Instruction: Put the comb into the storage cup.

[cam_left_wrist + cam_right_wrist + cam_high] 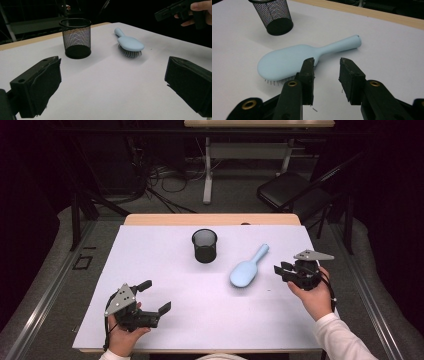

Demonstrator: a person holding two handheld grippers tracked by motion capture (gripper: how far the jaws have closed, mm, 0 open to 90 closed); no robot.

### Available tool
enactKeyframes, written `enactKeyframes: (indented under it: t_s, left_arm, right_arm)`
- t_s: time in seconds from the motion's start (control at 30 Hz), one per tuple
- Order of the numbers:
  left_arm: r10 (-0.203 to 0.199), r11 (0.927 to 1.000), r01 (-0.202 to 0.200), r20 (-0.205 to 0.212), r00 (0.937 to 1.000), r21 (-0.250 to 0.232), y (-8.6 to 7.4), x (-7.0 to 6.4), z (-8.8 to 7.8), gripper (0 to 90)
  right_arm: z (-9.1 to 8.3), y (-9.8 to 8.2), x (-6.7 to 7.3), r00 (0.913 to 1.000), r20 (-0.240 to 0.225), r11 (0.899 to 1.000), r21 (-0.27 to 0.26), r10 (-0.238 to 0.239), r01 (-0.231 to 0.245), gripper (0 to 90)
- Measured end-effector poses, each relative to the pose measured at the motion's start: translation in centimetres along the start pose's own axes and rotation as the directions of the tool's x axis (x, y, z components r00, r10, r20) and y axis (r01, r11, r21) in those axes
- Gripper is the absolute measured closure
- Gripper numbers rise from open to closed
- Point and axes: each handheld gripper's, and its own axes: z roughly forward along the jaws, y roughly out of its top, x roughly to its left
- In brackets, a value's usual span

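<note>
Hairbrush point(246, 270) – pale blue, lying bristles-down on the white worktop point(200, 320), right of centre. Its handle points away from the person and a little to the right; the broad head is the nearer end. From the right gripper view the handle runs up to the right and a few bristles show under the head's near edge.

Black mesh cup point(204, 245) stands upright, up and to the left of the brush, near it but apart.

Right gripper point(281, 268) sits in the person's right hand point(315, 295) just to the right of the brush head, held off the worktop and aimed left toward it. Its fingers point(308, 75) are parted with a narrow gap and nothing between them – released, not touching the brush (one fingertip overlaps the brush neck in that gripper's own view, but lies in front of it).

Left gripper point(155, 296) rests at the near left of the worktop in the left hand point(125, 335), well apart from brush and cup. Its fingers point(37, 87) stand wide apart, released, bare worktop between them.
</note>
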Motion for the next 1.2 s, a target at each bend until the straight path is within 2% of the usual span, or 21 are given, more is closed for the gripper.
enactKeyframes:
  t_s: [0.17, 0.33, 0.57, 0.73, 1.0, 1.2]
  left_arm:
    - [0.000, 1.0000, 0.000, -0.002, 1.0000, 0.000, 0.0, 0.0, 0.0, 0.7]
    - [0.001, 1.0000, -0.001, -0.007, 1.0000, 0.007, -0.1, 0.0, 0.0, 0.7]
    - [0.001, 1.0000, -0.001, -0.004, 1.0000, 0.008, -0.1, 0.0, 0.0, 0.7]
    - [0.001, 0.9999, -0.001, -0.001, 1.0000, 0.010, -0.1, 0.0, 0.0, 0.7]
    - [0.004, 0.9999, -0.004, -0.004, 1.0000, 0.012, -0.1, 0.0, 0.0, 0.7]
    - [0.005, 0.9999, -0.005, -0.006, 1.0000, 0.013, -0.1, 0.1, -0.1, 0.7]
  right_arm:
    - [0.8, 1.8, -0.1, 0.9999, -0.011, 1.000, 0.030, -0.005, 0.005, 65.1]
    - [1.4, 3.5, -0.3, 0.9999, -0.003, 0.999, 0.052, -0.016, 0.017, 67.6]
    - [2.6, 5.6, -0.7, 0.9998, -0.016, 0.997, 0.076, 0.014, -0.013, 71.9]
    - [3.3, 6.4, -0.9, 0.9992, -0.018, 0.995, 0.092, 0.035, -0.033, 74.0]
    - [5.2, 8.0, -0.9, 0.9996, 0.004, 0.992, 0.120, 0.028, -0.028, 77.2]
    - [6.5, 8.2, -1.1, 0.9989, 0.022, 0.989, 0.144, 0.042, -0.045, 78.0]
